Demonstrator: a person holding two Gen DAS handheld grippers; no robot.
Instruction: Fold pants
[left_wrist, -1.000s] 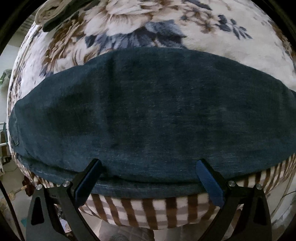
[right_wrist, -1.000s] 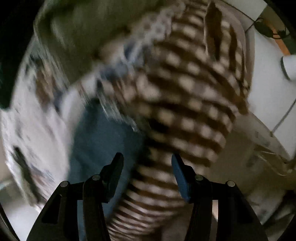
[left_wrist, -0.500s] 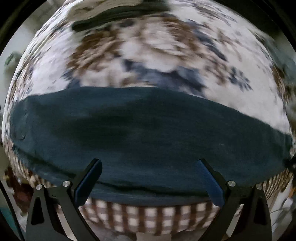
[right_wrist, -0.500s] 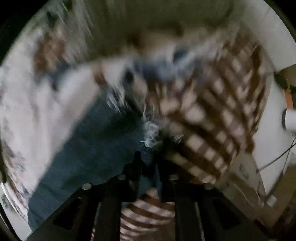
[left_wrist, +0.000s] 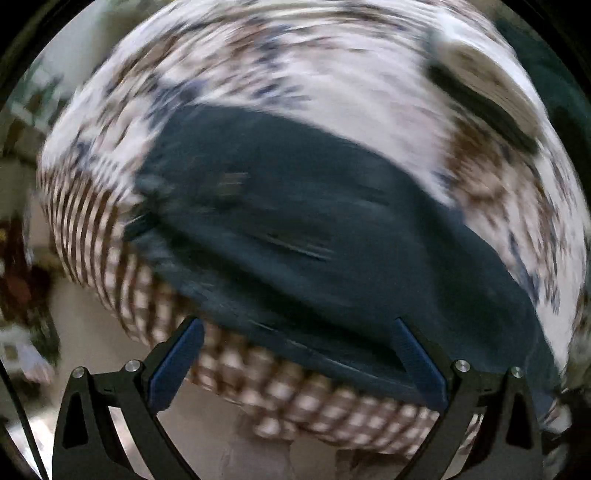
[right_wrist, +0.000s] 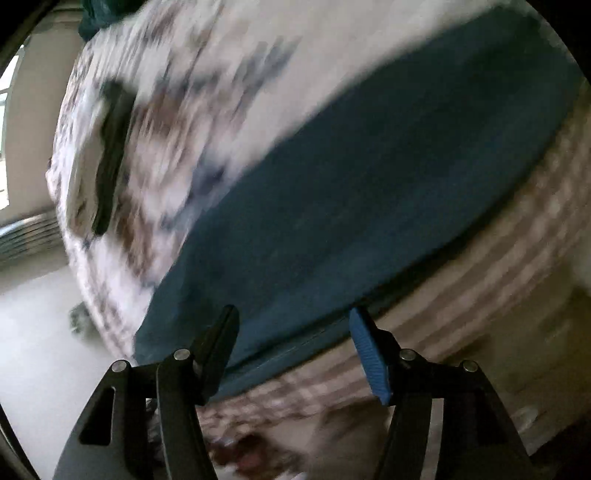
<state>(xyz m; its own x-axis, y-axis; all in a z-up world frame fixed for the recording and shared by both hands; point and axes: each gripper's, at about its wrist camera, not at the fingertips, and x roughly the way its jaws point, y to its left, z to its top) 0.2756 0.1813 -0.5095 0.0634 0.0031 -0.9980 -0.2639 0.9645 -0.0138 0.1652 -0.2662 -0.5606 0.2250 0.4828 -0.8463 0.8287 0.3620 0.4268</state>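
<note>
Probably a bedroom in a home, though blur hides much: a bed under a floral blanket, its checked side hanging at eight o'clock, bare floor beside it and a radiator at nine o'clock.

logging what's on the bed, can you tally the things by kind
pants: 1
floral cover: 1
checked blanket: 1
dark flat item, too blurred to name: 1
grippers: 2, left gripper, right gripper, jaws opening, nothing between them
total: 6
</note>
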